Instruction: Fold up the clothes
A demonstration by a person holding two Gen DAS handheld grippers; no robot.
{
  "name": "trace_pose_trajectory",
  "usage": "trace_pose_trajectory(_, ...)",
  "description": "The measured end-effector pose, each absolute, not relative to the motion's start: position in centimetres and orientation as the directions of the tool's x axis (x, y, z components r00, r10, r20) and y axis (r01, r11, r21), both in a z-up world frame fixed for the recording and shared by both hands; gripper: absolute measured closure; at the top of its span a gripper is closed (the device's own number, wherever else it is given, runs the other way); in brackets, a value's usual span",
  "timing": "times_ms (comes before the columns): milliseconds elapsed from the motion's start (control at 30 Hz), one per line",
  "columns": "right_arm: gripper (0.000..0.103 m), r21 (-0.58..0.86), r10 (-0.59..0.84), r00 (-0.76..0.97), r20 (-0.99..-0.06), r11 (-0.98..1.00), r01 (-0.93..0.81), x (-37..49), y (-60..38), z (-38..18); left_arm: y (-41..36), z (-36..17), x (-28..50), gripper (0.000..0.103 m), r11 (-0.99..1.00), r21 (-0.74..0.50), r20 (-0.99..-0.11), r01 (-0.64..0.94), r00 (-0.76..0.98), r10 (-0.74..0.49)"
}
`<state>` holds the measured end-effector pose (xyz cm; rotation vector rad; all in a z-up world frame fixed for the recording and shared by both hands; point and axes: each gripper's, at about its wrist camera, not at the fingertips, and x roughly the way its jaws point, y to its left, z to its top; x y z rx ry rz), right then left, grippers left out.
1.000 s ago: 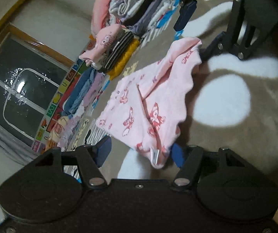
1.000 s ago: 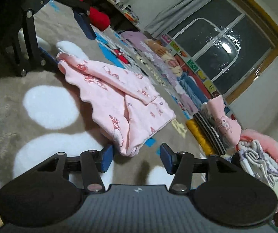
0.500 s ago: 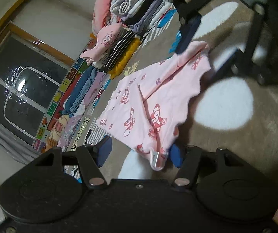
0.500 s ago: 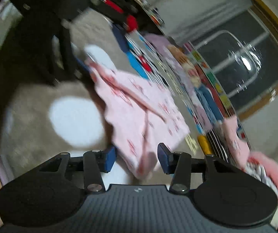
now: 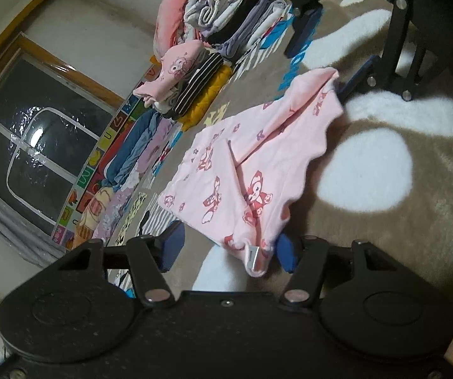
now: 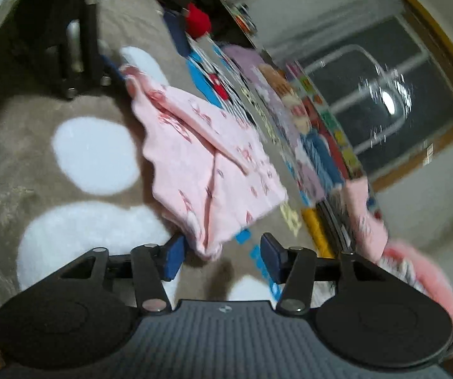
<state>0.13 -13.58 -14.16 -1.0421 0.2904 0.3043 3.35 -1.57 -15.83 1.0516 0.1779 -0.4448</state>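
Both tongs stand with their blue pads apart, and neither is clamped on cloth. On the left tongs (image 5: 228,248) the wide gap between the pads holds a corner of the pink garment (image 5: 258,158) — the corner with its small tag lies against the right-hand pad, while the other pad is well clear of it. On the right tongs (image 6: 223,254) the opposite corner of the garment (image 6: 207,164) hangs just beside the left-hand pad; whether cloth and pad touch cannot be told, and the view is blurred.

The garment, pale pink with red cartoon figures, lies spread on the beige rug (image 5: 422,221) with white blotches, one flap folded over along a diagonal crease. Its scalloped edge rises off the rug between the two corners.

Seen from the left wrist, the right tongs (image 5: 333,53) sit at the far corner of the garment — their dark frame stands above the rug. Beyond the garment, stacks of folded clothes (image 5: 188,88) line a patterned play mat (image 5: 100,154) near a dark window (image 5: 33,154).
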Motion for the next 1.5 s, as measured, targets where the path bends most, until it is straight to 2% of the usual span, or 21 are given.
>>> trace_pose_trajectory(100,0.054,-0.820,0.134,0.929,-0.345,0.438,-0.368,-0.5,-13.6,-14.5,-1.7,-15.9,3.1,0.058,0.409,0.798,-0.352,0.442,0.893,-0.279)
trace_pose_trajectory(133,0.058,-0.818,0.146,0.925,-0.350,0.433,-0.378,-0.6,-13.6,-14.6,-1.8,-15.9,3.1,0.067,0.407,0.798,-0.353,0.444,0.892,-0.282)
trace_pose_trajectory(167,0.068,-0.810,0.161,0.917,-0.366,0.430,-0.399,-0.7,-13.7,-14.6,-1.8,-15.9,3.1,0.071,0.410,0.797,-0.352,0.444,0.892,-0.283)
trace_pose_trajectory(200,0.078,-0.801,0.175,0.907,-0.382,0.427,-0.420,-0.7,-13.7,-14.6,-1.9,-16.0,3.1,0.079,0.412,0.796,-0.351,0.443,0.893,-0.282)
trace_pose_trajectory(233,0.080,-0.791,0.188,0.897,-0.400,0.424,-0.441,-0.5,-13.7,-14.7,-2.0,-16.0,3.1,0.087,0.414,0.798,-0.347,0.438,0.896,-0.278)
trace_pose_trajectory(333,0.083,-0.760,0.215,0.877,-0.429,0.440,-0.479,-0.1,-13.9,-14.2,-2.2,-15.9,3.0,0.094,0.412,0.797,-0.352,0.442,0.894,-0.278)
trace_pose_trajectory(567,0.084,-0.708,0.243,0.871,-0.427,0.509,-0.489,-1.4,-14.3,-11.8,-1.9,-14.5,1.3,0.095,0.379,0.814,-0.348,0.440,0.892,-0.289)
trace_pose_trajectory(800,0.084,-0.634,0.288,0.857,-0.428,0.580,-0.511,-4.8,-15.5,-8.7,-1.0,-11.1,-1.3,0.095,0.327,0.776,-0.439,0.539,0.834,-0.334)
trace_pose_trajectory(1000,0.084,-0.528,0.361,0.828,-0.429,0.644,-0.554,-5.5,-17.3,-4.3,0.4,-7.4,-1.7,0.095,0.389,0.682,-0.470,0.619,0.779,-0.416)
trace_pose_trajectory(1233,0.084,-0.293,0.481,0.762,-0.433,0.725,-0.624,-0.8,-21.0,-0.8,2.2,-4.4,4.0,0.095,0.526,0.479,-0.460,0.703,0.711,-0.531)
trace_pose_trajectory(1367,0.083,-0.166,0.535,0.731,-0.425,0.747,-0.644,3.1,-22.7,-0.1,3.8,-3.4,8.3,0.095,0.597,0.262,-0.423,0.758,0.646,-0.635)
trace_pose_trajectory(1500,0.083,0.080,0.614,0.685,-0.393,0.765,-0.639,8.1,-25.4,-0.7,5.1,-4.3,12.8,0.095,0.613,0.011,-0.389,0.790,0.568,-0.726)
